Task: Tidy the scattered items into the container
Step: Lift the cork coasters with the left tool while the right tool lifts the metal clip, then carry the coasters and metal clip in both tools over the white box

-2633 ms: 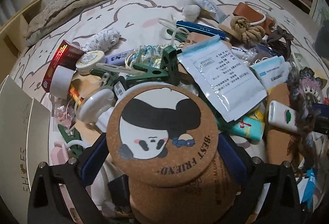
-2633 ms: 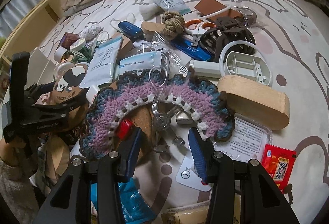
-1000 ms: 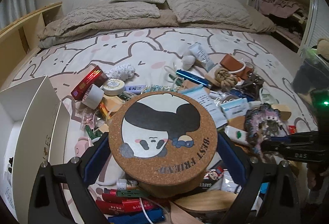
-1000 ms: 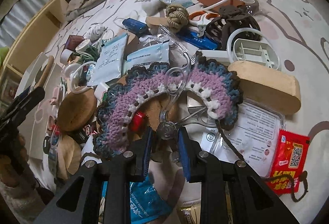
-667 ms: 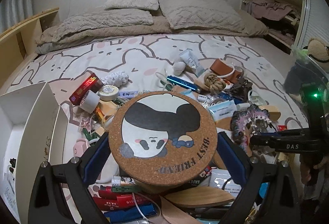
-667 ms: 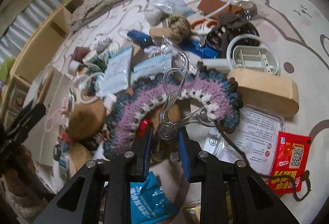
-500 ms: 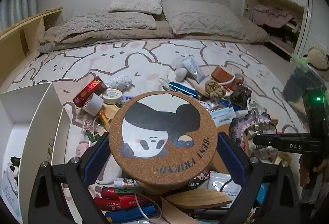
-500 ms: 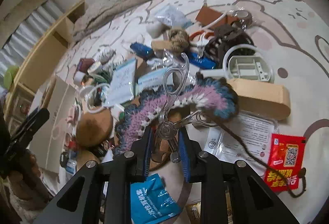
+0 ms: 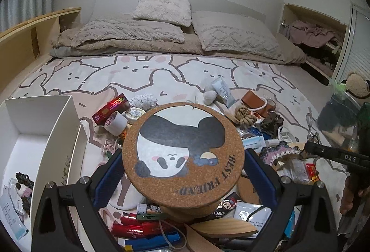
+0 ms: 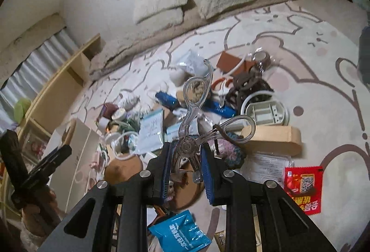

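Between the blue pads of the left gripper point(image 9: 182, 173), low in the centre of its own view, sits a round cork coaster point(image 9: 182, 152) printed with a panda and "BEST FRIEND", clamped across its width by widely spread jaws; it looks light, stiff and a little crumbly at the rim, so an edge-to-edge hold seems right. At lower centre of the right wrist view, the right gripper point(image 10: 186, 157) is nearly closed on the pivot of clear plastic scissor-style tongs point(image 10: 196, 110), whose loops stick up toward the frame's middle. They look light, slick and prone to swivel, so the hinge seems the safest hold. At far left of the left view the white box point(image 9: 57, 136) stands open, with a dark crocheted piece and some packets inside.
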### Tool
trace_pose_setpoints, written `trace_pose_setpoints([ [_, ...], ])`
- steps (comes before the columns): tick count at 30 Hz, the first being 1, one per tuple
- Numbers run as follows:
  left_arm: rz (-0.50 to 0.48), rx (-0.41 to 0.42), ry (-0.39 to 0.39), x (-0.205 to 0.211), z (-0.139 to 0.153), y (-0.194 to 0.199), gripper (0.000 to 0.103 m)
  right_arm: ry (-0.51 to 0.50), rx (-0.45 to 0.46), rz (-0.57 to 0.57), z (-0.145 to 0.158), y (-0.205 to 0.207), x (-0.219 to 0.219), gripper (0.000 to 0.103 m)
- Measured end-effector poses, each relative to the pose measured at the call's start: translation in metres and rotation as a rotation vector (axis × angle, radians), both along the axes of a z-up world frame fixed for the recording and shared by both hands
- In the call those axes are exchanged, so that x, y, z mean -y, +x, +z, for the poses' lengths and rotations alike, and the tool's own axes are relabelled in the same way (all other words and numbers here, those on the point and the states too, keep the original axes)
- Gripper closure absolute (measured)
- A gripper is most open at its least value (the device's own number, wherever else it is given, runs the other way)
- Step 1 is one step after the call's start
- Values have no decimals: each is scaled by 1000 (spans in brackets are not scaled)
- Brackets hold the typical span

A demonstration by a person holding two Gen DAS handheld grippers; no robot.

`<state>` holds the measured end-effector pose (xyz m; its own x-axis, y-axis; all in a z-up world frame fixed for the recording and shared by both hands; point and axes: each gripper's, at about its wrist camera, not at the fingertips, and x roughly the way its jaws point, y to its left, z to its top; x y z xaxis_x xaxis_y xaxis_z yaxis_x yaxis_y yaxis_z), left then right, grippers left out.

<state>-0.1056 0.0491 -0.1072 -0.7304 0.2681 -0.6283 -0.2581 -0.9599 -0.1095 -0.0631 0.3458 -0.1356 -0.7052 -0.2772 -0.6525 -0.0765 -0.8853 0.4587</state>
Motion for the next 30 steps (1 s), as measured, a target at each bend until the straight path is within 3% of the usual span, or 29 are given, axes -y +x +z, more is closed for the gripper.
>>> trace_pose_setpoints([
  [11,-2,-29,-7,0,6,3,4,67,-152,-31,28,16,6,77],
  [30,-32,-70,-4,-8,17,14,4,60,-370,28,87,45,26,77],
])
